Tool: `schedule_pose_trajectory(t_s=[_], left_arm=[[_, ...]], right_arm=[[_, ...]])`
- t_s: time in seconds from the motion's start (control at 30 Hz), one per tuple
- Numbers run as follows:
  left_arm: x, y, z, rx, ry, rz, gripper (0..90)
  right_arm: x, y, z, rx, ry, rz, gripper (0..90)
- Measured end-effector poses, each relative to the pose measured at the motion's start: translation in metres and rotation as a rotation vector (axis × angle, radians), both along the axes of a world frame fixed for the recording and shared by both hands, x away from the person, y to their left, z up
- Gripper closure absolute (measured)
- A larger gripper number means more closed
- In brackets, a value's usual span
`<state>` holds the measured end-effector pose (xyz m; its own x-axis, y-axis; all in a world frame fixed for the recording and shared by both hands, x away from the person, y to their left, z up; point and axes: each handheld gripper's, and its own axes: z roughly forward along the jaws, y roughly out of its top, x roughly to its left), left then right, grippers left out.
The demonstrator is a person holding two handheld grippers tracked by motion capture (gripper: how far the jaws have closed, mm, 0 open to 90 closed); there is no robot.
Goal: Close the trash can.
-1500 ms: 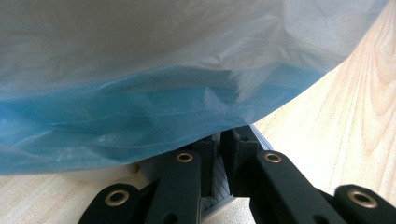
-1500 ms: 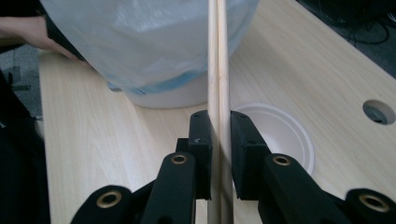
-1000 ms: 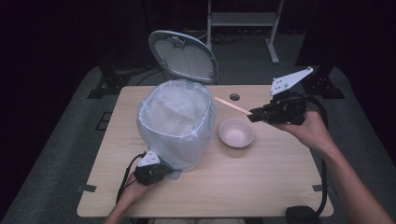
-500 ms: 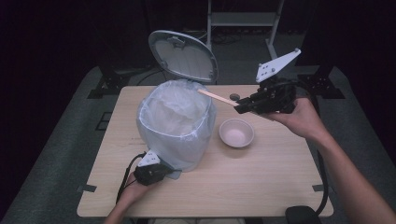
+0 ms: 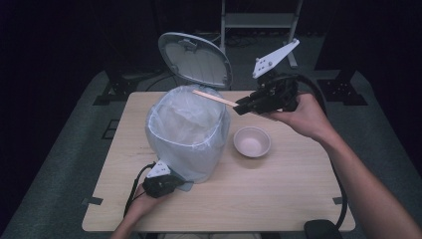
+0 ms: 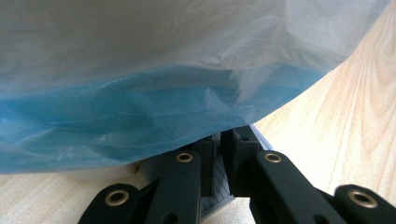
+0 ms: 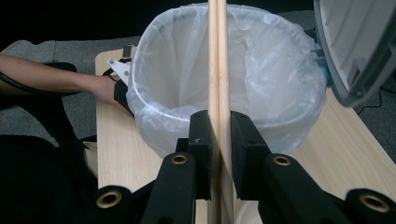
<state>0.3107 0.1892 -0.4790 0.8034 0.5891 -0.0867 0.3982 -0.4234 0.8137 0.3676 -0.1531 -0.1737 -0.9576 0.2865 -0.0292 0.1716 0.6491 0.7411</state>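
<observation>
Right gripper [image 5: 239,108]: you hold it raised above the desk at about 1 o'clock from the bin; its fingers [image 7: 201,140] are clenched on a pair of wooden chopsticks [image 5: 215,98].
Chopsticks: they jut from the fingers toward 10 o'clock, the free ends over the bin's open mouth. In the right gripper view [image 7: 218,84] they lie side by side, touching, running straight up across the liner.
Left gripper [image 5: 171,182]: it rests at the bin's foot, about 7 o'clock of the bin, near the desk's front edge. Its fingers [image 6: 205,158] are closed on the grey edge at the bin's base, under the liner's overhang.
Bin [image 5: 186,132]: lined with a translucent plastic bag [image 6: 177,70], blue wall showing through; the grey lid [image 5: 195,59] stands tilted open at 12 o'clock.
Bowl [image 5: 252,141]: small, pale, at 3 o'clock just beside the bin, below your right hand [image 5: 303,117].
Desk [image 5: 278,199]: light wood grain.
</observation>
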Motion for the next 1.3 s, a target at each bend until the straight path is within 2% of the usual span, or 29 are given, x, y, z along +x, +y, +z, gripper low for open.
schedule_pose_trajectory(t_s=[0.73, 0.93, 1.1, 1.3], left_arm=[[0.0, 0.0, 0.0, -0.004, 0.001, -0.002, 84.2], [0.0, 0.0, 0.0, -0.003, 0.001, 0.0, 84.2], [0.0, 0.0, 0.0, -0.003, 0.002, 0.0, 84.2], [0.0, 0.0, 0.0, -0.004, 0.002, 0.001, 84.2]], right_arm=[[0.019, 0.061, 0.012, -0.084, 0.021, 0.025, 79.2], [0.025, 0.078, 0.01, -0.102, 0.023, 0.041, 79.2], [0.026, 0.09, 0.006, -0.138, 0.011, 0.047, 79.2], [0.029, 0.101, 0.001, -0.166, 0.02, 0.057, 79.2]])
